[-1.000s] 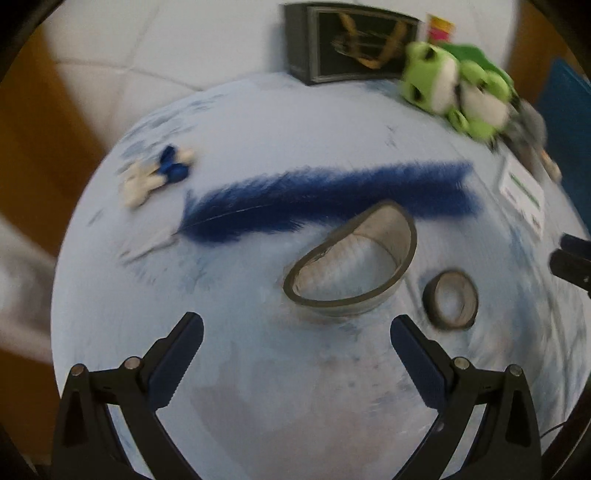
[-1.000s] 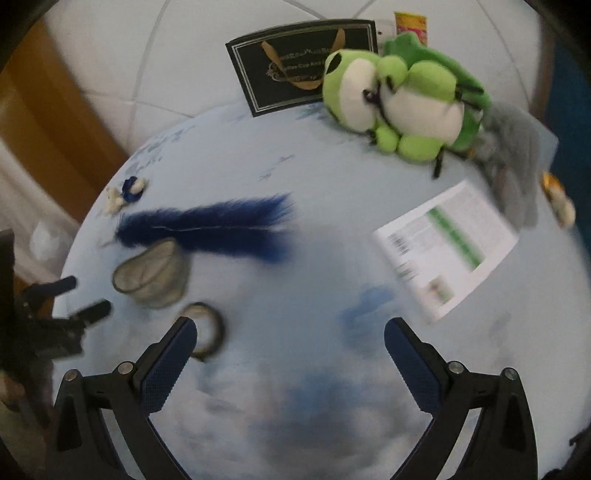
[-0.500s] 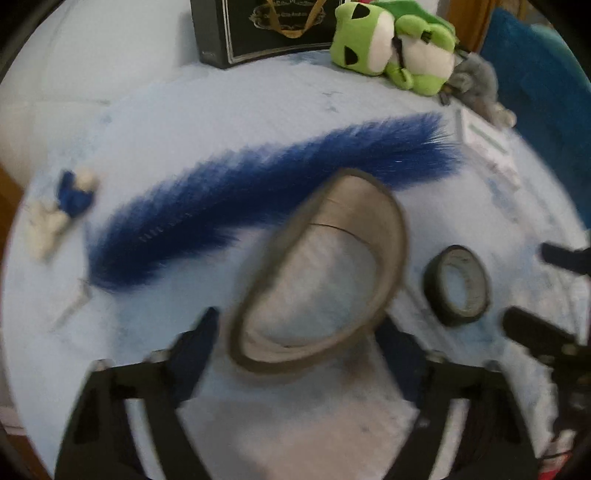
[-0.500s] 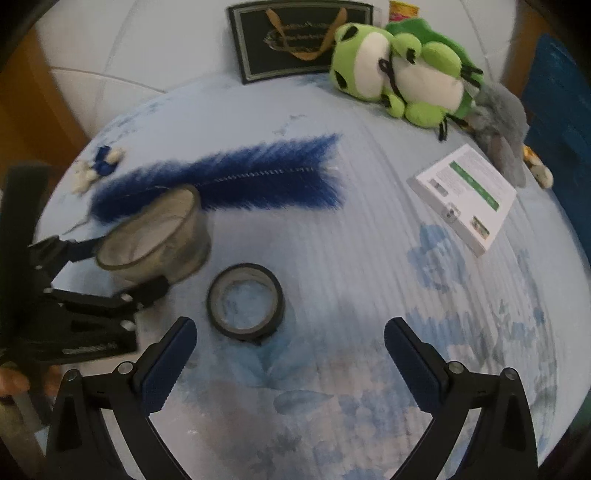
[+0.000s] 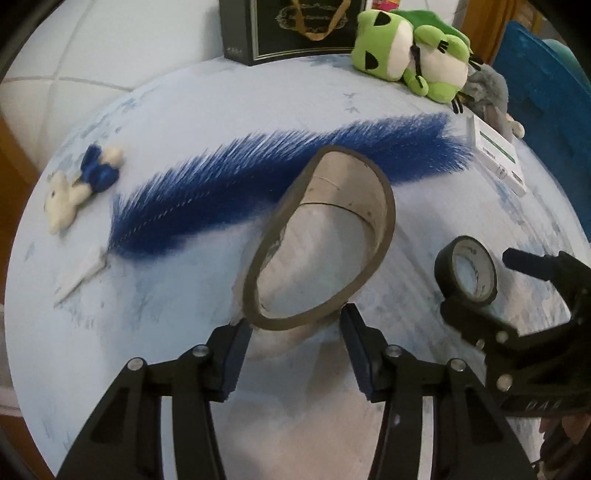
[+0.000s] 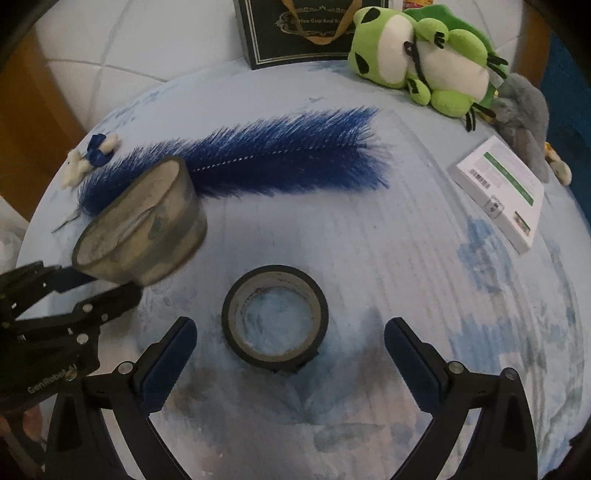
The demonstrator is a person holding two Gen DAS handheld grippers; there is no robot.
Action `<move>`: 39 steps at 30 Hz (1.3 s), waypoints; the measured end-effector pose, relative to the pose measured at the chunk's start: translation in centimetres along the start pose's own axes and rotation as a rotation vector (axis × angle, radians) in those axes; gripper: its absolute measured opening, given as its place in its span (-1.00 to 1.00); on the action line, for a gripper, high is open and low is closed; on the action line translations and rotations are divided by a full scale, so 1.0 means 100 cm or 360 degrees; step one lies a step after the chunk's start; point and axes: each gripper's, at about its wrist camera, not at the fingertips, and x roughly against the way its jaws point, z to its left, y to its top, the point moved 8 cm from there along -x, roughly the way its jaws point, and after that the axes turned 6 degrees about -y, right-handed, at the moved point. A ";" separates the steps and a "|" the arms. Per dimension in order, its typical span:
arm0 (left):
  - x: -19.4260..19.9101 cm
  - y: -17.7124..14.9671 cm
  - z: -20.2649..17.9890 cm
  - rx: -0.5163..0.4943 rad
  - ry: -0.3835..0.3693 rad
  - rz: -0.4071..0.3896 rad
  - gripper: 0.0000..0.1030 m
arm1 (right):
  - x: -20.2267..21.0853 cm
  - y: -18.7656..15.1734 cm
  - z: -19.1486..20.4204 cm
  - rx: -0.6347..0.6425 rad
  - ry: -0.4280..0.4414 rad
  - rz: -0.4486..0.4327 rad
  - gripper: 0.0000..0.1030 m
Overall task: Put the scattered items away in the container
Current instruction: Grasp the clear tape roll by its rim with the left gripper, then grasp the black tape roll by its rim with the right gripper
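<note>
My left gripper is shut on the near side of a wide, squashed grey tape roll and holds it tilted above the table; the roll also shows in the right wrist view, with the left gripper under it. A small black tape roll lies flat on the blue tablecloth. My right gripper is open, its fingers on either side of the roll's near edge. In the left wrist view the right gripper brackets the black roll. A black gift bag stands at the table's far edge.
A long blue feather lies across the table. A small white and blue plush lies far left. A green frog plush, a grey plush and a white box are at the right.
My left gripper has closed on the wide tape roll and lifted it. My right gripper has moved forward and down until the black tape roll sits between its open fingers.
</note>
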 end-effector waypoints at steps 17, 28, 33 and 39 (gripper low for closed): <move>0.006 0.008 -0.007 -0.0009 -0.0011 -0.0100 0.29 | 0.002 0.007 -0.010 0.0005 -0.0051 -0.0044 0.39; 0.023 -0.035 -0.030 0.0016 -0.0061 0.0021 0.08 | 0.022 -0.024 -0.032 -0.0005 -0.0001 0.0041 0.10; 0.017 -0.045 -0.035 0.0015 -0.0022 0.0082 0.19 | 0.023 -0.044 -0.041 0.0053 -0.0021 0.0064 0.52; 0.026 -0.010 -0.031 0.0056 -0.0018 -0.0022 0.62 | 0.032 -0.041 -0.049 0.0011 -0.0009 0.0014 0.68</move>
